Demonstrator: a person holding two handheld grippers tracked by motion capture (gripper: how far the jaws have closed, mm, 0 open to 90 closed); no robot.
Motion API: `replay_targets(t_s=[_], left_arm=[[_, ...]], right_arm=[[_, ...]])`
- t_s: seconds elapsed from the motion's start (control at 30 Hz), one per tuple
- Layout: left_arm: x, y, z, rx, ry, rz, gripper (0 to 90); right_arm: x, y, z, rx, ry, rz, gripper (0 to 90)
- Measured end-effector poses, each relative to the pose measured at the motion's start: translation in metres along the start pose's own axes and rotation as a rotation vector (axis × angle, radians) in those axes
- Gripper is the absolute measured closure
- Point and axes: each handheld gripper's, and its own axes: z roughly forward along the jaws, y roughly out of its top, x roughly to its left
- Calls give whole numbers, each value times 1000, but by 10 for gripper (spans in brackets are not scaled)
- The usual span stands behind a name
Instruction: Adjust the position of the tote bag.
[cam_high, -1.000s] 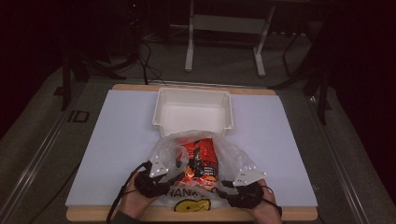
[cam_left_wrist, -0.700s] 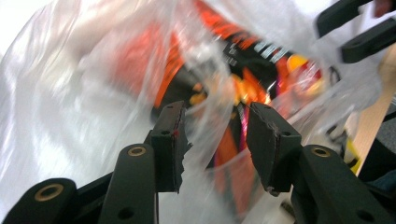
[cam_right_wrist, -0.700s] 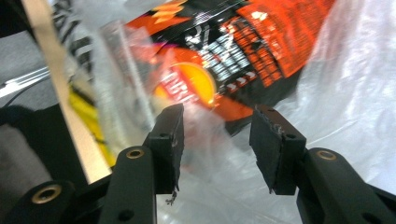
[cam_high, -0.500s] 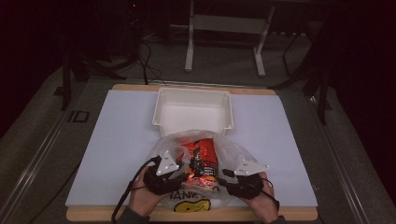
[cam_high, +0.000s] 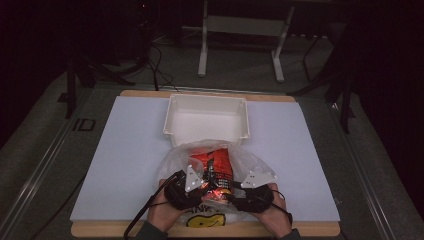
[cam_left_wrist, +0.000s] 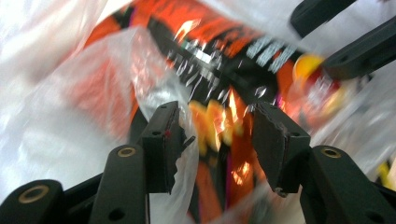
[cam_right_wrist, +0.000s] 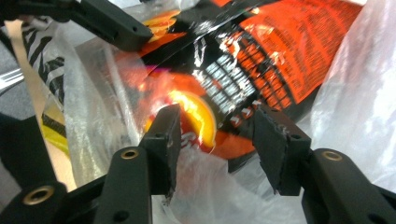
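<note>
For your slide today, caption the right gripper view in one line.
Open right gripper poised over the orange snack packet inside a clear plastic bag.

A white-topped worktop (cam_high: 130, 165) with a wooden edge carries two things — an empty white tray (cam_high: 207, 120) and, just before it, a clear plastic bag (cam_high: 250, 162).

We see the snack packet (cam_high: 216, 165) partly veiled by the clear plastic bag (cam_high: 250, 162). Its print blurs in the left gripper view. Our forearms are cut off at the near edge.
</note>
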Motion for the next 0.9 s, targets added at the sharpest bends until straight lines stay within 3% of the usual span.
replay_targets(t_s=[0.13, 0.27, 0.43, 0.5, 0.7, 0.9], left_arm=[[-2, -11, -2, 11, -8, -18, 505], [-4, -32, -8, 41, -5, -16, 487], [-3, -48, -8, 82, -2, -17, 475], [0, -57, -10, 90, -10, -36, 474], [3, -67, -10, 98, -10, -52, 469], [11, -76, -17, 91, -15, -80, 463]], right_arm=[[4, -4, 1, 21, 11, -7, 485], [8, -13, 1, 50, 18, -18, 471], [7, -25, 1, 92, 14, -23, 468], [7, -28, 2, 95, 18, -18, 471], [8, -35, 4, 128, -1, -47, 488], [3, -39, 1, 131, -1, -39, 494]])
